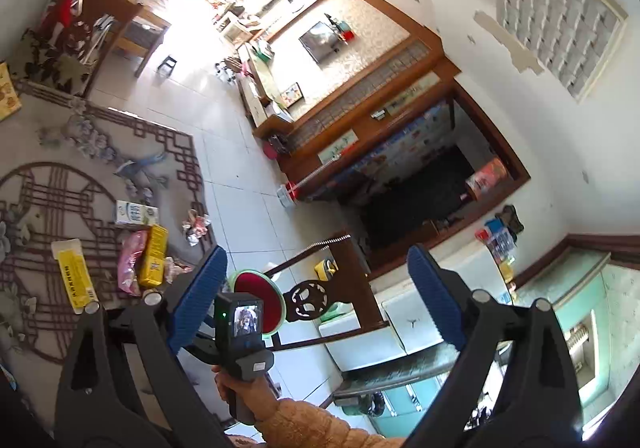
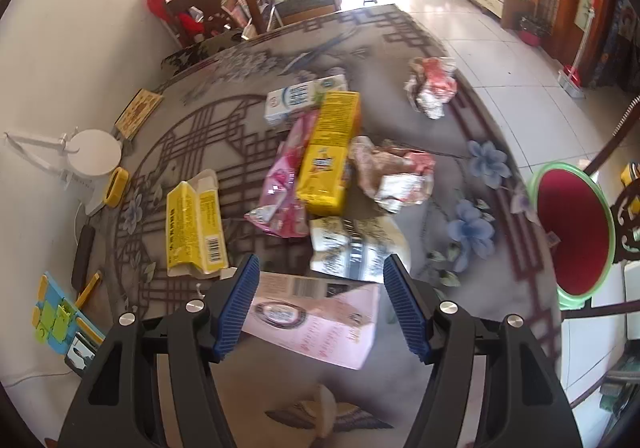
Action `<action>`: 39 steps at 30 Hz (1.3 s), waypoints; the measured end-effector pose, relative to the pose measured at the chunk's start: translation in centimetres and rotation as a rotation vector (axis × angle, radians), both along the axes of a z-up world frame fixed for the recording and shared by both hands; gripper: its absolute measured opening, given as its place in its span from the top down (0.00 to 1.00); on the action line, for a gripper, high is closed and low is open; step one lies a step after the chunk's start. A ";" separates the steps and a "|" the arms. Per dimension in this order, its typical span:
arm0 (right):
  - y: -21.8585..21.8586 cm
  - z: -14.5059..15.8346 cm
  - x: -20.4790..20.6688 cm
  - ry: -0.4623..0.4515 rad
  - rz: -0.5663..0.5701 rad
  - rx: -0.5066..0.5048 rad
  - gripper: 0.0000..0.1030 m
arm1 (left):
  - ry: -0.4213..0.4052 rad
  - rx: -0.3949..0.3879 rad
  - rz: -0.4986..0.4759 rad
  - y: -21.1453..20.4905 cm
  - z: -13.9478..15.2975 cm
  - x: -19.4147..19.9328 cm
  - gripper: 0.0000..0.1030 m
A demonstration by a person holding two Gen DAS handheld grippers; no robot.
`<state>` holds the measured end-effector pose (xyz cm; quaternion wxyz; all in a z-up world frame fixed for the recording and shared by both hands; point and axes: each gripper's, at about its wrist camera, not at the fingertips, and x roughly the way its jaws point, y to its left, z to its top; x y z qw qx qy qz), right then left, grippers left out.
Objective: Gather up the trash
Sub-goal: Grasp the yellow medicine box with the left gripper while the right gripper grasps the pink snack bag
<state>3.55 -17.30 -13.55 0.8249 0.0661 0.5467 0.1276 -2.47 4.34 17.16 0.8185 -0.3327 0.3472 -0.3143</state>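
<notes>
Trash lies on a round table with a patterned cloth (image 2: 460, 136). My right gripper (image 2: 320, 304) is open, its jaws on either side of a pink carton (image 2: 320, 322) lying flat below it. Beyond lie a crumpled white wrapper (image 2: 352, 244), a yellow box (image 2: 328, 164), a pink wrapper (image 2: 286, 184), a flat yellow carton (image 2: 194, 224), a white milk carton (image 2: 300, 98) and crumpled foil wrappers (image 2: 394, 172). My left gripper (image 1: 316, 288) is open and empty, held off the table's edge over the floor. The yellow box (image 1: 154, 256) and milk carton (image 1: 136, 213) show in the left wrist view.
A red bin with a green rim (image 2: 572, 232) stands beside the table at the right, next to a dark wooden chair (image 1: 320, 288). A white lamp base (image 2: 94, 154), a black remote (image 2: 82, 252) and a toy (image 2: 54, 314) sit at the table's left edge. Another chair (image 2: 224, 4) stands behind.
</notes>
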 end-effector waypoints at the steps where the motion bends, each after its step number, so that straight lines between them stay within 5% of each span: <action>1: 0.4 -0.1 0.1 0.004 0.005 -0.004 0.39 | 0.011 -0.013 0.003 0.6 -0.3 0.2 0.13; 10: 1.7 -0.9 2.3 0.021 0.013 -0.035 0.34 | 0.011 -0.023 0.004 1.8 -1.3 2.8 0.13; 14: 2.3 -0.8 3.7 -0.001 0.019 -0.058 0.34 | 0.011 0.090 0.072 1.9 -5.1 5.0 0.10; 16: 2.9 -0.5 4.9 -0.026 0.030 -0.060 0.34 | 0.054 0.191 0.209 3.6 -9.9 6.3 0.10; 19: 3.5 -0.3 6.4 -0.052 0.030 -0.057 0.34 | 0.225 0.379 0.387 5.9 -18.8 8.2 0.10; 24: 4.2 -0.5 8.1 -0.067 0.040 -0.074 0.34 | 0.558 0.438 0.322 6.4 -33.6 10.1 0.25; 27: 4.9 -1.3 9.2 -0.047 0.067 -0.070 0.34 | 0.617 0.500 0.287 5.5 -37.9 10.5 0.31; 32: 6.7 -3.3 10.7 0.024 0.121 -0.021 0.49 | 0.591 0.534 0.281 4.9 -39.7 11.8 0.39; 34: 7.1 -4.4 11.1 0.072 0.119 -0.001 0.55 | 0.564 0.565 0.269 4.9 -39.8 12.1 0.63; 39: 8.2 -6.7 11.6 0.134 0.121 -0.034 0.55 | 0.523 0.537 0.307 7.0 -38.8 11.3 0.63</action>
